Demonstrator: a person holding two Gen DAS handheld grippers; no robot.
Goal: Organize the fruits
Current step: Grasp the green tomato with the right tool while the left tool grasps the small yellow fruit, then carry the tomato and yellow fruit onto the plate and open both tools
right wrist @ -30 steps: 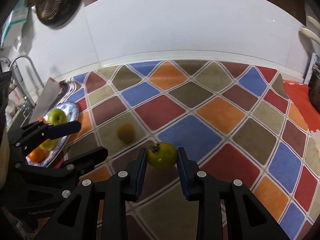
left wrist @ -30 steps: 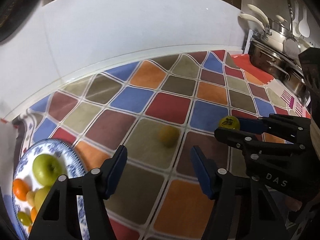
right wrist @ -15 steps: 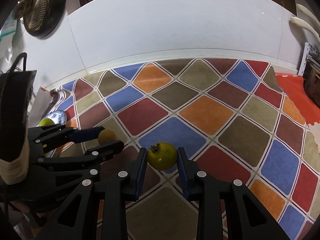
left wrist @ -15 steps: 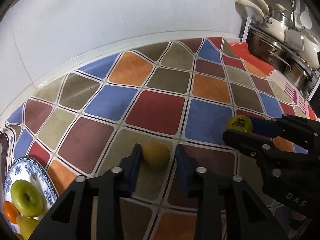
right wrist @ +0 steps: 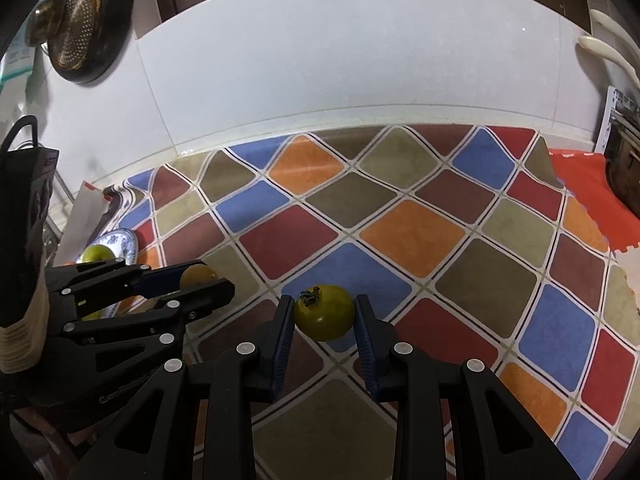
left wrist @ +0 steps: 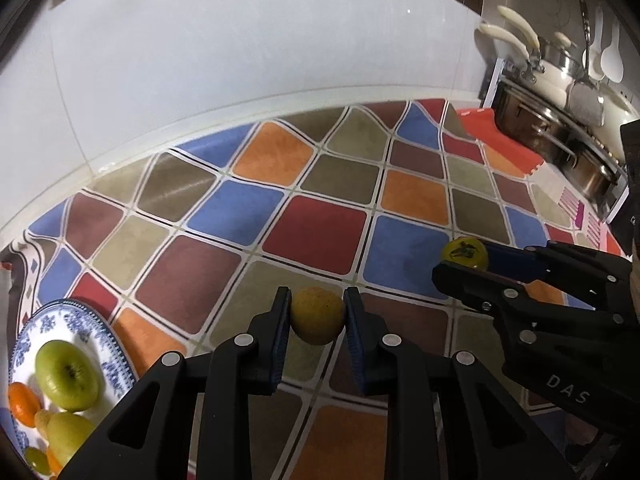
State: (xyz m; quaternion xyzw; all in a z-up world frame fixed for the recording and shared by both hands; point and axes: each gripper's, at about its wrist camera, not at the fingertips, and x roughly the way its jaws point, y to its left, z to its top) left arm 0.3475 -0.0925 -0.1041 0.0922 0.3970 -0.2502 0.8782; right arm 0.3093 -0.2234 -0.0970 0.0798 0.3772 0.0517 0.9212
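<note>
Ahead of both tools the checked cloth (left wrist: 316,236) runs bare to the white wall (left wrist: 240,60), where the table ends — open room across its middle. The left tool (left wrist: 317,316) is clamped on a dull yellow round fruit (left wrist: 317,314), its blue pads pressed to both sides. The right tool (right wrist: 324,314) grips a yellow-green fruit with a dark stem cap (right wrist: 325,312) the same way. The two tools sit side by side, near each other but apart.

The letters "D A S" can be read on the right tool's black body in the left wrist view.

Left of and below the left tool, a blue-patterned plate (left wrist: 114,356) carries a green apple (left wrist: 66,374), an orange fruit (left wrist: 22,404) and other yellow-green pieces. Beyond the right tool to the right, steel pots (left wrist: 560,140) stand at the cloth's red edge — closing that side. A strainer (right wrist: 76,28) hangs on the wall far left.
</note>
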